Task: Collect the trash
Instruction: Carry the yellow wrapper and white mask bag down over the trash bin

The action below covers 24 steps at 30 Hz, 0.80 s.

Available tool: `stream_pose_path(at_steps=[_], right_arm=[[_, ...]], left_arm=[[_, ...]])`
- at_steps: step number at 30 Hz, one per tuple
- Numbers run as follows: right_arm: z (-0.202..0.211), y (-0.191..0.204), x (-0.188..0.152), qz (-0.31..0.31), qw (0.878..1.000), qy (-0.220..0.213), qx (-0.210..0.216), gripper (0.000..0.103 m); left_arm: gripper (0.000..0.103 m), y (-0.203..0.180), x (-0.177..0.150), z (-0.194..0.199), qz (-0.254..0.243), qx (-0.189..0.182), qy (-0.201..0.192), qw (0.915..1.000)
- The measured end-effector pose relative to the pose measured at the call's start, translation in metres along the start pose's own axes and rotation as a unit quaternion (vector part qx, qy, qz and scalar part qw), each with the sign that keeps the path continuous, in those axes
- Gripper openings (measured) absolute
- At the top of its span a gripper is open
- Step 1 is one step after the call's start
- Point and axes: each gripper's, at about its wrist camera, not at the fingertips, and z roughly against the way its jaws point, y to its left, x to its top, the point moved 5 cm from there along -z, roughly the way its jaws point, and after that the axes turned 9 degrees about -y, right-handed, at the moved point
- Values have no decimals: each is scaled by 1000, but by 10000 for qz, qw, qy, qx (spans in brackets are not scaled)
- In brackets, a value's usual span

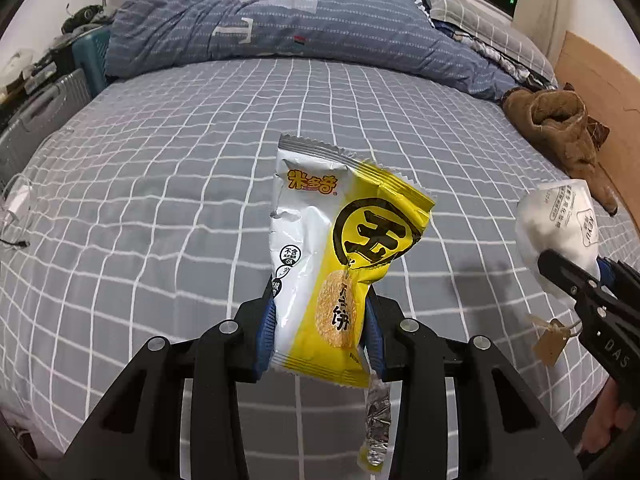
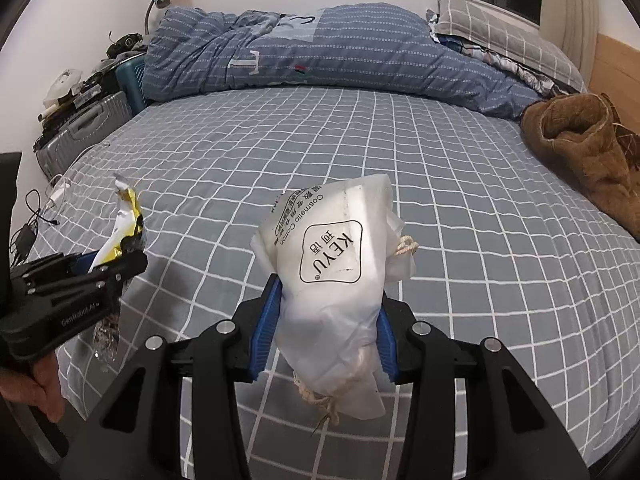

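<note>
I see a glossy, crinkled foil snack wrapper (image 1: 320, 256) mid-frame, a translucent matt plastic cotton bag (image 2: 332, 280) tied with rough twine, and a soft woven bedsheet (image 1: 160, 200).

Each tool (image 1: 320, 328) is black plastic with blue ribbed finger pads (image 2: 264, 332), silver screws and white lettering.

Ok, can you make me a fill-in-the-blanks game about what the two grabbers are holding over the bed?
1. The left gripper is shut on a ____ and white snack wrapper.
2. The right gripper is shut on a white bag printed "Cosmetic ____".
3. The bedsheet is grey with ____ grid lines.
4. The brown garment lies on the bed's ____ side.

Missing words: yellow; Cotton; white; right
</note>
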Motion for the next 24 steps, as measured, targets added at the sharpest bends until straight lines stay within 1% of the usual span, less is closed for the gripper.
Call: stream_pose_path(at_steps=[4,10,15,24], right_arm=[[8,2,-6,69,10000,-9,-44,41],[25,10,-15,177,9998,-31,-41,41],[38,18,-24,199,9998,0,-37,41],[61,36,-34,285,9996,-54,23,41]], left_arm=[[37,-3,-4,11,-30,43,-69,10000],[37,-11,-12,31,-101,-57,-177,9998],[37,-17,-24,43,-142,-124,-153,9997],[37,-19,-45,62,-168,-109,-128,9997]])
